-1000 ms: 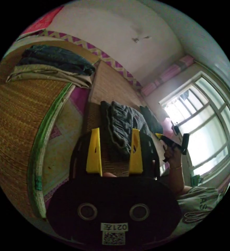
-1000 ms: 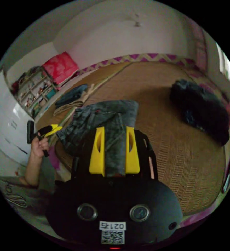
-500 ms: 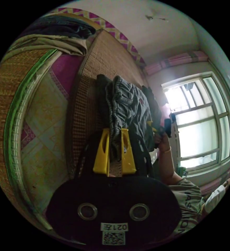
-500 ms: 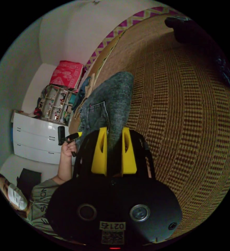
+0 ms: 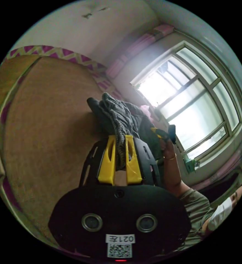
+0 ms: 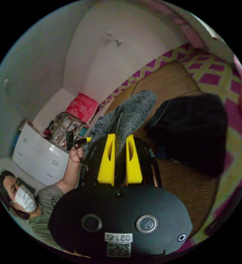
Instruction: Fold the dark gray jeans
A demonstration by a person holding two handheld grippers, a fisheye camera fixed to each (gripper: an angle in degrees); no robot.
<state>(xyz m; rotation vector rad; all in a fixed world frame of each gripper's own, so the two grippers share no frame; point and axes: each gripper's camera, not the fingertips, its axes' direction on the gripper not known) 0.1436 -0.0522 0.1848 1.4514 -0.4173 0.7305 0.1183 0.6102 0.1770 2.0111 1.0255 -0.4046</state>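
Note:
The dark gray jeans (image 5: 118, 115) hang bunched between my two grippers above a woven mat (image 5: 49, 115). My left gripper (image 5: 120, 137) is shut on the gathered elastic waistband, which runs up from between its yellow jaws. In the right gripper view my right gripper (image 6: 120, 136) is shut on another part of the jeans (image 6: 132, 110), a gray denim fold that rises past the jaws. The other gripper (image 5: 165, 133) appears beside the jeans in the left gripper view, held in a hand. In the right gripper view, the left gripper (image 6: 77, 141) is at the left in a hand.
A dark pile of clothes (image 6: 192, 132) lies on the woven mat (image 6: 165, 82) to the right of the jeans. A bright window (image 5: 187, 104) is behind the jeans. A white chest of drawers (image 6: 35, 159) and shelves stand at the left. The person (image 6: 24, 200) is at the lower left.
Both grippers closed onto the jeans and lifted them off the mat. Both cameras swung round, so the folded pile at the mat's edge left the left gripper view.

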